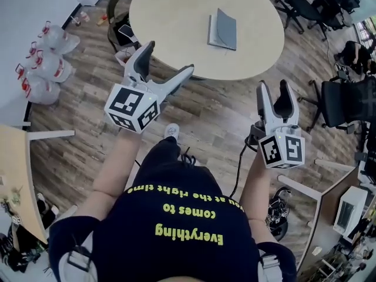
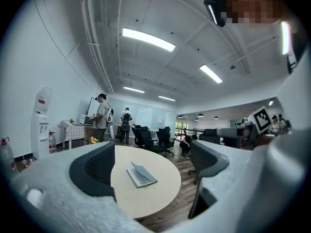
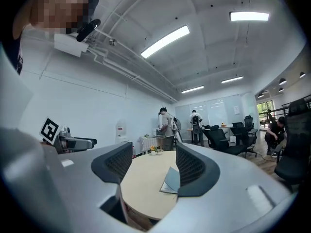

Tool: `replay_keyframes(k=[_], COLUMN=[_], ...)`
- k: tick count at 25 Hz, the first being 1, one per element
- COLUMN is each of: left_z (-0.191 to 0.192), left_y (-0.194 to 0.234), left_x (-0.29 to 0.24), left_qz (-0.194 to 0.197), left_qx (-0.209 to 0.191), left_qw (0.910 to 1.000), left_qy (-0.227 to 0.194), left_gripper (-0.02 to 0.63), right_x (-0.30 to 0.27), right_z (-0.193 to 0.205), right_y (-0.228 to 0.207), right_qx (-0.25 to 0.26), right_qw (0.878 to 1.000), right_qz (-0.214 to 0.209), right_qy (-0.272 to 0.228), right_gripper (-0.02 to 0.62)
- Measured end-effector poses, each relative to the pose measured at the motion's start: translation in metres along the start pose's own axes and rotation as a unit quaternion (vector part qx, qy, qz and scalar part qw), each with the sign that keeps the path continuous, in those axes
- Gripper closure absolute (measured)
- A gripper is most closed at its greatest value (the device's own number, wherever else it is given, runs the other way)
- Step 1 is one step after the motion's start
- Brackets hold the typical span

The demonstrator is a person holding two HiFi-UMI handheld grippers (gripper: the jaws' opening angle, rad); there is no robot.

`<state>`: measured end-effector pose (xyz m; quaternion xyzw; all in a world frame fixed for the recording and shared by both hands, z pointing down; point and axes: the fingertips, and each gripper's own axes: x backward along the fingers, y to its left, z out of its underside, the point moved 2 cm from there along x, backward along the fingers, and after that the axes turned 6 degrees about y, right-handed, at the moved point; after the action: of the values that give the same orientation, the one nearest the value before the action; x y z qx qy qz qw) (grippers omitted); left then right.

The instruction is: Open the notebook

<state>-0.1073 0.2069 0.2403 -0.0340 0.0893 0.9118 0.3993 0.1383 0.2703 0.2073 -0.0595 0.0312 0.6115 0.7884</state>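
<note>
A grey notebook (image 1: 222,29) lies on the round beige table (image 1: 176,16), right of its middle. In the left gripper view the notebook (image 2: 142,174) has its cover partly lifted. The right gripper view shows the notebook (image 3: 171,180) partly behind the right jaw. My left gripper (image 1: 167,59) hangs over the wooden floor, short of the table's near edge, open and empty. To its right, my right gripper (image 1: 274,87) is farther from the table, also open with nothing between its jaws. Both point level toward the table.
Black office chairs (image 1: 343,98) stand right of the table and behind it (image 1: 305,4). White bags (image 1: 44,63) lie on the floor at the left. A wooden desk (image 1: 14,175) fills the left edge. Two people (image 2: 103,115) stand by far desks near a water dispenser (image 2: 41,125).
</note>
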Motion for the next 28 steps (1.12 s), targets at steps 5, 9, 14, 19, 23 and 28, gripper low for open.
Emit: replay_keyframes(k=[5, 9, 14, 19, 23, 28], left_z=[0.0, -0.003, 0.0, 0.003, 0.001, -0.015], left_y=[0.044, 0.066, 0.081, 0.094, 0.101, 0.11], left_x=[-0.029, -0.044, -0.059, -0.079, -0.101, -0.145], left_qz=[0.031, 0.037, 0.036, 0.017, 0.0, -0.026], left_qx=[0.008, 0.007, 0.013, 0.014, 0.017, 0.013], left_qw=[0.9993, 0.9991, 0.999, 0.9993, 0.9994, 0.9994], left_qy=[0.017, 0.02, 0.024, 0.03, 0.03, 0.017], left_gripper=[0.103, 0.103, 0.103, 0.103, 0.103, 0.103], right_x=[-0.049, -0.066, -0.074, -0.097, -0.125, -0.173], right_z=[-0.004, -0.003, -0.001, 0.007, 0.002, -0.017], right_y=[0.012, 0.013, 0.0, -0.015, -0.032, -0.07], right_qx=[-0.007, -0.008, -0.013, -0.017, -0.015, -0.005], right_qw=[1.0, 0.999, 0.998, 0.999, 0.999, 1.0], right_qz=[0.022, 0.036, 0.055, 0.047, 0.025, -0.006], right_qy=[-0.001, 0.007, 0.01, 0.021, 0.017, 0.002], right_gripper=[0.289, 0.287, 0.288, 0.29, 0.29, 0.29])
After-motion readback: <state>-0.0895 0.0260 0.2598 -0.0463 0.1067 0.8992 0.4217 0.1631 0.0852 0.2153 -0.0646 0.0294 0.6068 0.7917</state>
